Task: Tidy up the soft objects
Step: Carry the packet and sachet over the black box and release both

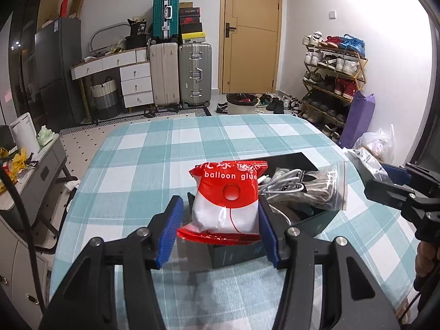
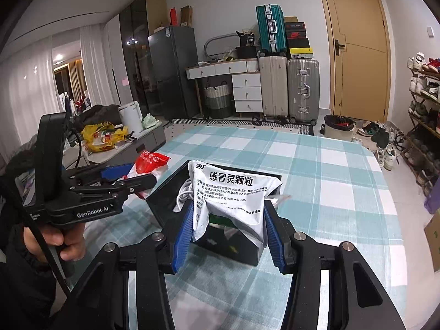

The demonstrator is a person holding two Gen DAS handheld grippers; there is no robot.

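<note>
A red and white "balloon glue" bag (image 1: 227,200) sits between the fingers of my left gripper (image 1: 220,229), over the near-left corner of a dark box (image 1: 310,220). The left pad stands off the bag and the right pad touches it. The box holds white cables (image 1: 286,184) and a clear zip bag (image 1: 327,189). My right gripper (image 2: 228,233) is shut on a crumpled white medicine packet (image 2: 233,195), held above the same box (image 2: 170,192). The left gripper (image 2: 132,181) with the red bag (image 2: 150,162) shows at the left in the right wrist view.
The box stands on a table with a teal and white checked cloth (image 1: 170,148). Beyond the table are suitcases (image 1: 180,74), a shoe rack (image 1: 334,77), a bin (image 1: 240,103) and a door. A grey side cabinet (image 1: 33,176) stands left of the table.
</note>
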